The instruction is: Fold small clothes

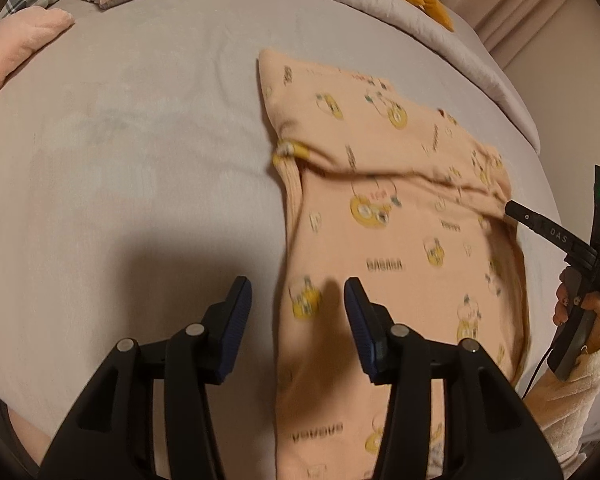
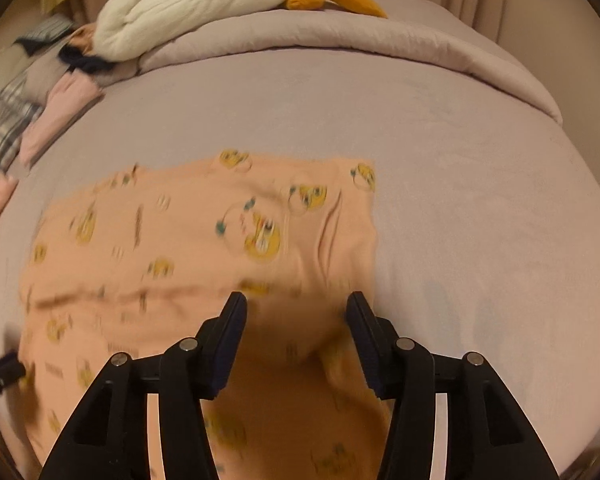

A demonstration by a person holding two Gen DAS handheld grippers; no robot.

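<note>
The small garment (image 1: 400, 248) is peach-orange, printed with yellow cartoon figures and dark lettering; the print is blurred, so the figures may be ducks or chicks. The bed sheet (image 1: 140, 160) is pale greyish lilac, as is the rolled duvet (image 2: 340, 44) at the far side. A plush toy (image 2: 204, 0) is cream-white with orange parts. Far left lie pink folded clothes (image 2: 60, 112) and grey-white plaid fabric (image 2: 0, 132). The gripper pads (image 1: 236, 320) are dark blue on black.

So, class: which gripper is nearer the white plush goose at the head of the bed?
Neither, clearly. Left gripper and right gripper both hover open over the peach garment, well short of the white plush goose.
</note>
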